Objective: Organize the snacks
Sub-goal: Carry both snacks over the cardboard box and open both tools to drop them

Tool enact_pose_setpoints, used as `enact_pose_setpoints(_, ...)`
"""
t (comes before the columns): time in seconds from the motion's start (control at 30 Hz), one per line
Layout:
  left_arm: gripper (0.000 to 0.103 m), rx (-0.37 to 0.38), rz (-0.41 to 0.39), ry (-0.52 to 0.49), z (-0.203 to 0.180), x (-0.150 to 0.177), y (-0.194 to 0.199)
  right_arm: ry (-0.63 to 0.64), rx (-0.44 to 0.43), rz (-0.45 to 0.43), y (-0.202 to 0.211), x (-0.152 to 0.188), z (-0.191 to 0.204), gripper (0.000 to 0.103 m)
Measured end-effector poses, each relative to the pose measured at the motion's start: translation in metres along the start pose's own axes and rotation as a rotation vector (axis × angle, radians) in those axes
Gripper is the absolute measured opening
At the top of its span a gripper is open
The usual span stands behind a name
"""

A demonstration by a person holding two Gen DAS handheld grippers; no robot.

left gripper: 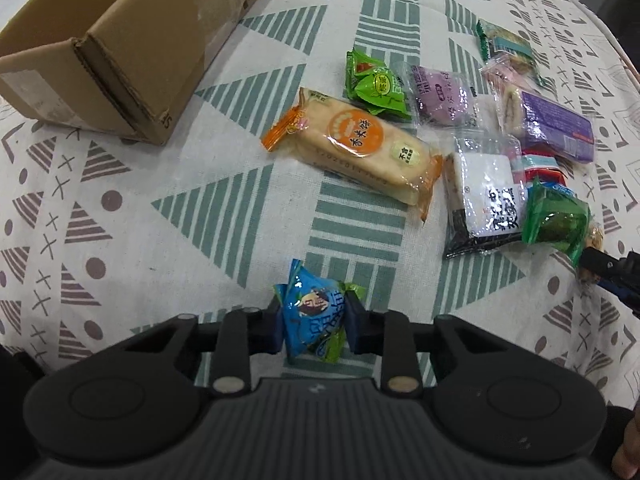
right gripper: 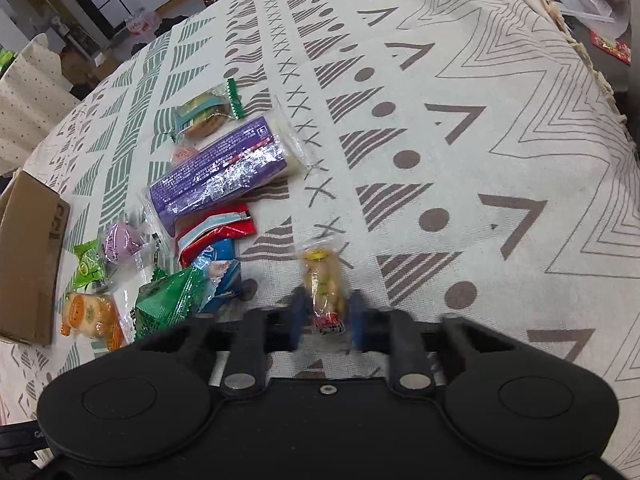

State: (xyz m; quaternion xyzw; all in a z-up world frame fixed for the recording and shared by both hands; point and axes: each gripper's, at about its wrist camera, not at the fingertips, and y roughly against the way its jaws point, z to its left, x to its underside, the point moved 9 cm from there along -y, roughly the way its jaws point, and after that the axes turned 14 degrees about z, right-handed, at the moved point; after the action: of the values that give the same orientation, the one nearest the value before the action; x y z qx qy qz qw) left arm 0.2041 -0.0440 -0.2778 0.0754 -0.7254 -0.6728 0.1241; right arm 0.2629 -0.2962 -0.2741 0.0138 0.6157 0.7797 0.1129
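1. On the desk, under a patterned cloth (left gripper: 168, 216), the biggest thing is the cardboard box (left gripper: 120, 52). It stands open at about 10 o'clock in the left wrist view, well apart from the snacks. I judge it is the place where they must go.
2. At 1 to 3 o'clock in the same view lies the loose pile: the orange rice cracker pack (left gripper: 356, 148), the purple pack (left gripper: 556, 124), the white and black pack (left gripper: 484, 196), and the green pack (left gripper: 556, 220) that lies on its edge.
3. At 6 o'clock the left gripper (left gripper: 314, 322) has its jaws clenched on the blue candy (left gripper: 310, 312); the pads squeeze the wrapper from both sides, and it is near the cloth.
4. The right gripper (right gripper: 326, 316) is grasping the yellow snack stick (right gripper: 324, 288) at 6 o'clock of its own view, with the pile at 9 o'clock.
5. To do this step well, I would lift both straight up before going sideways. I would keep the grip steady, because thin wrappers can slip. The right hand should pass over the pile, not through it.
6. Hard to see: the right pads are blurred, so the contact there is not sharp. The inside of the box is cut off by the picture's edge. The printed text on the packs is too small to read.
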Motion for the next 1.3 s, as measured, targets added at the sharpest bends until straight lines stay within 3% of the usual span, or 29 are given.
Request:
enact_pose_setpoints(0.57,0.027,0.121,-0.143,-0.061,0.004,-0.001,0.066,-0.01,-0.035,-0.117,0.062,0.016,0.028,0.018)
enact_pose_setpoints(0.93,0.027,0.185,-0.287,-0.114,0.021,-0.004,0.131,0.025,-0.059,-0.223,0.107,0.025,0.073,0.018)
enact_pose_setpoints(1.3,0.027,0.239,-0.36,-0.096,0.053,-0.01,0.168,0.073,-0.069,-0.276,0.129,0.036,0.121,0.018)
